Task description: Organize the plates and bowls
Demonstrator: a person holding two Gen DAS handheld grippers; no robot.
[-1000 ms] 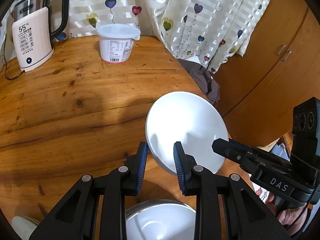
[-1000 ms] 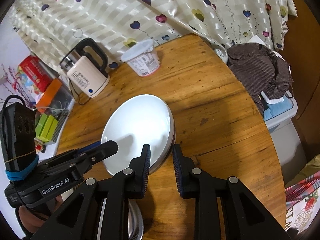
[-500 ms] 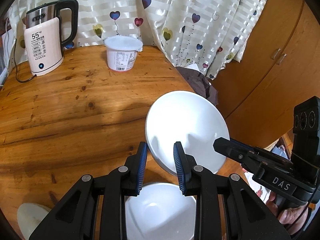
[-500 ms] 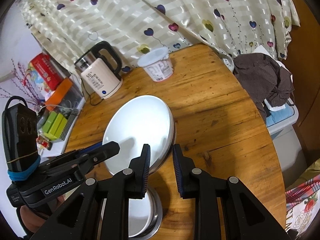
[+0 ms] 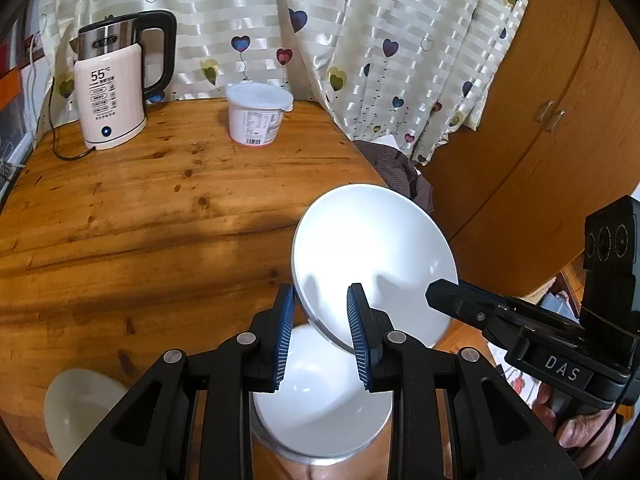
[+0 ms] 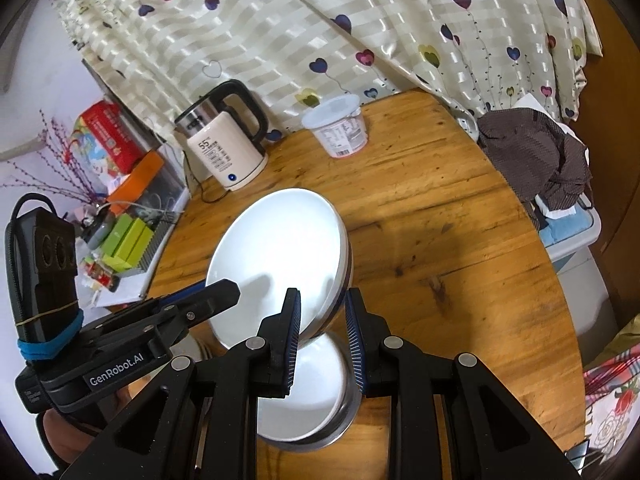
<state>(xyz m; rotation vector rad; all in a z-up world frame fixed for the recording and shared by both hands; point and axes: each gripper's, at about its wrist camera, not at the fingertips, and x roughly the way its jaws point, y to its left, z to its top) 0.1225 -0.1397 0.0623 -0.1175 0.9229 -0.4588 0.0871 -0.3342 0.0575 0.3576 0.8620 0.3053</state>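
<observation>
The white plate (image 5: 374,256) is held tilted in the air by both grippers, well clear of the desk (image 5: 140,208); over the last second it has been raised, so that the white bowl (image 5: 320,400) beneath it, half hidden a second ago, is now seen almost whole at the near edge. The left gripper (image 5: 320,328) is closed to a narrow gap on the plate's near-left rim, and the right gripper (image 6: 322,334) is pinched on the opposite rim, one finger on each face. From this it is judged that the plate has been parted from the bowl it sat on and must next be carried to a place of its own. A second pale bowl (image 5: 80,404) lies on the desk at the near left. Farther off, a lidded tub (image 5: 258,116) and an electric kettle (image 5: 112,92) stand at the far side before the curtain (image 5: 360,40).
</observation>
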